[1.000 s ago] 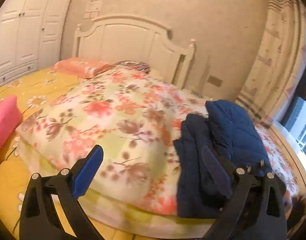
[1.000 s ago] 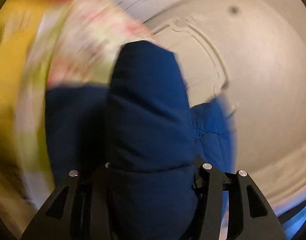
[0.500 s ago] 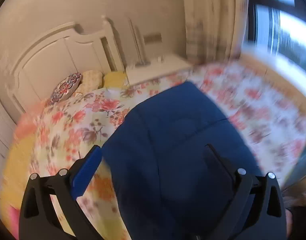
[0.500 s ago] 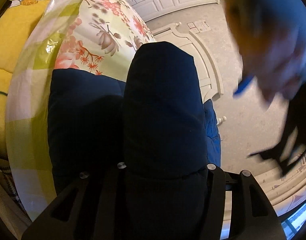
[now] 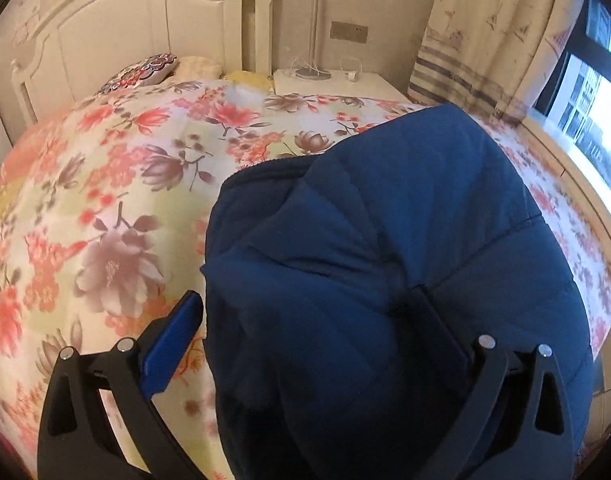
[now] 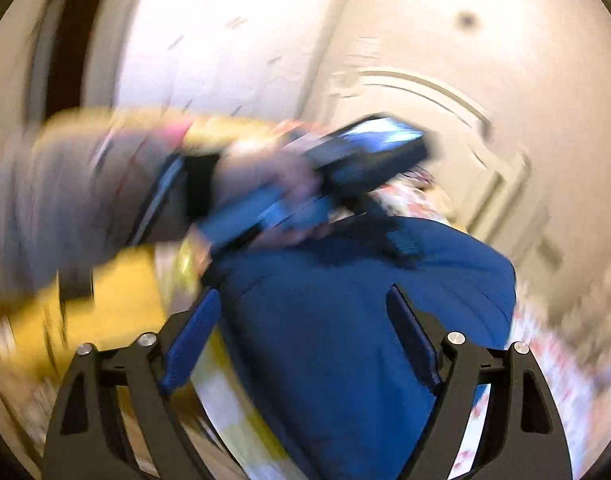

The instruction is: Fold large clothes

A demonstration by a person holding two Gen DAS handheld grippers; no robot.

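Lying bunched on floral quilt (image 5: 145, 184), navy jacket (image 5: 385, 260) sits betw. wide-open, empty left gripper (image 5: 305, 316) & right gripper (image 6: 301, 316)

floral quilt (image 5: 137, 184), white headboard (image 5: 117, 36), nightstand (image 5: 329, 82), striped curtain (image 5: 485, 40)

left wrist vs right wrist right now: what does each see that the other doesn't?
Only the left wrist view: the nightstand, curtain, window, and the open left gripper pressed onto the navy jacket.

Only the right wrist view: the open right gripper, and the person's blurred left hand above the jacket.

Both: the jacket, floral quilt and white headboard.
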